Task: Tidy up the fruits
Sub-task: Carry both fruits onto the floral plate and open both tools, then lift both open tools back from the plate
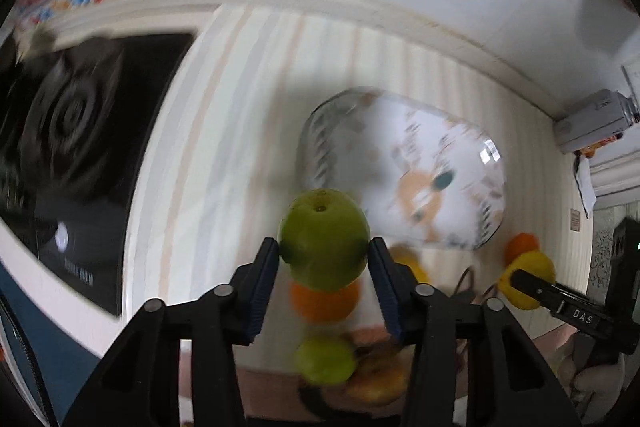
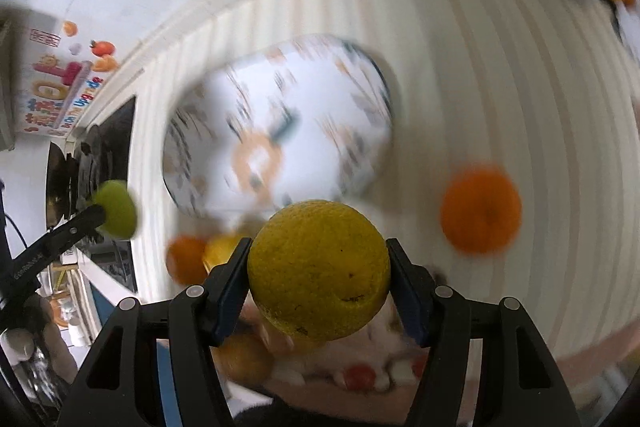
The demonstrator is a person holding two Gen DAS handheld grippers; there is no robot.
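My left gripper [image 1: 324,253] is shut on a green apple [image 1: 324,237] and holds it above the striped cloth. It also shows at the left of the right wrist view [image 2: 116,209]. My right gripper [image 2: 318,275] is shut on a yellow lemon-like fruit [image 2: 318,269], seen too in the left wrist view [image 1: 526,277]. A white patterned tray [image 1: 404,167] lies ahead, also in the right wrist view [image 2: 280,131]. An orange [image 1: 324,299], another green fruit [image 1: 324,359] and a yellow-orange fruit [image 1: 378,379] lie below the left gripper. A loose orange [image 2: 480,213] lies right of the tray.
A black stove top [image 1: 72,155] sits left of the striped cloth [image 1: 248,99]. A colourful sticker [image 2: 60,87] is on the white wall. A white box [image 1: 592,123] stands at the far right corner. Views are motion blurred.
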